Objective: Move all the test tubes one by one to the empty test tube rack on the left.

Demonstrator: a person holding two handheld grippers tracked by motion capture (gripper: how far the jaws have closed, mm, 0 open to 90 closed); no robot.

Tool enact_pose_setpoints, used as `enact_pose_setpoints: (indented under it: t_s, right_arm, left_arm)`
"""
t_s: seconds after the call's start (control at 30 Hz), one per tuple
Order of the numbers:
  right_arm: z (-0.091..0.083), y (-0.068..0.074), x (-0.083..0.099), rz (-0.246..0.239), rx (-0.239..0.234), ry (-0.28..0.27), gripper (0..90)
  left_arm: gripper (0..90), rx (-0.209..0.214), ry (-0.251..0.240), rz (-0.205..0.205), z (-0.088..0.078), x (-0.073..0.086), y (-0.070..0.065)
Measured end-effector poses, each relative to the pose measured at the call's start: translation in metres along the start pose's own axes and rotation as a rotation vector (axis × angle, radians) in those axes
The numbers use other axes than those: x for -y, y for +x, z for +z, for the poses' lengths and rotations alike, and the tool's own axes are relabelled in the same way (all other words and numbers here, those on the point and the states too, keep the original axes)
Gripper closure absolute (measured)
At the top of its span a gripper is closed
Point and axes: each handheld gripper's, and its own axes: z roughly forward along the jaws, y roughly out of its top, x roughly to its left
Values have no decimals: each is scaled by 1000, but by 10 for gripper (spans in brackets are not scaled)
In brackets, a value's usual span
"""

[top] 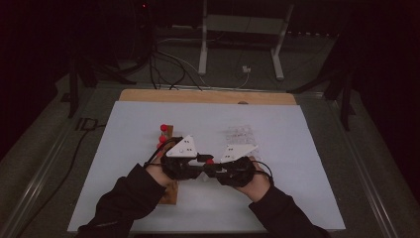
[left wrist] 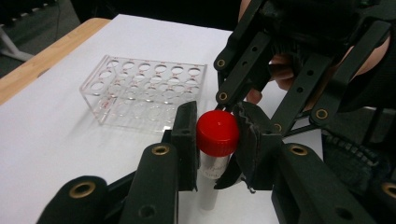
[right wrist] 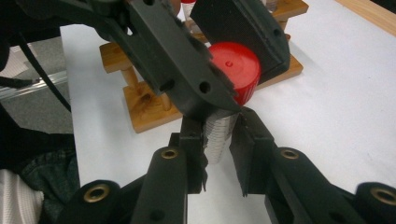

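Observation:
A clear tube point(right wrist: 218, 138) with a red screw cap point(left wrist: 217, 132) is held between both grippers above the white mat, at the table's middle point(top: 210, 161). My left gripper point(left wrist: 217, 140) is shut on the red cap, with a pad pressed on each side of it. My right gripper point(right wrist: 218, 142) is shut on the tube's clear body just below the cap. In the high view the left gripper point(top: 204, 163) and the right gripper point(top: 215, 167) meet tip to tip, each in one of the person's hands.
A clear plastic rack point(left wrist: 140, 88) with several empty holes stands on the mat beyond the grippers point(top: 242, 134). A wooden stand point(right wrist: 144, 107) with more red-capped tubes point(top: 163, 128) sits to the left. The wooden table edge point(top: 208, 96) runs along the far side.

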Motion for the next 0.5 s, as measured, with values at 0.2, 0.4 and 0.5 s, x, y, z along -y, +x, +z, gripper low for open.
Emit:
enact_pose_setpoints:
  t_s: [0.2,0.4,0.5]
  right_arm:
    - [-1,-1,0,3,7,-6,754]
    - [-3,-1,0,-6,25,-17,732]
    - [-6,-1,0,-3,29,-24,646]
  left_arm:
    - [718,-4,-13,2,0,0,2]
    - [720,-1,-19,3,-3,-1,3]
    - [720,-18,-22,8,-5,-2,4]
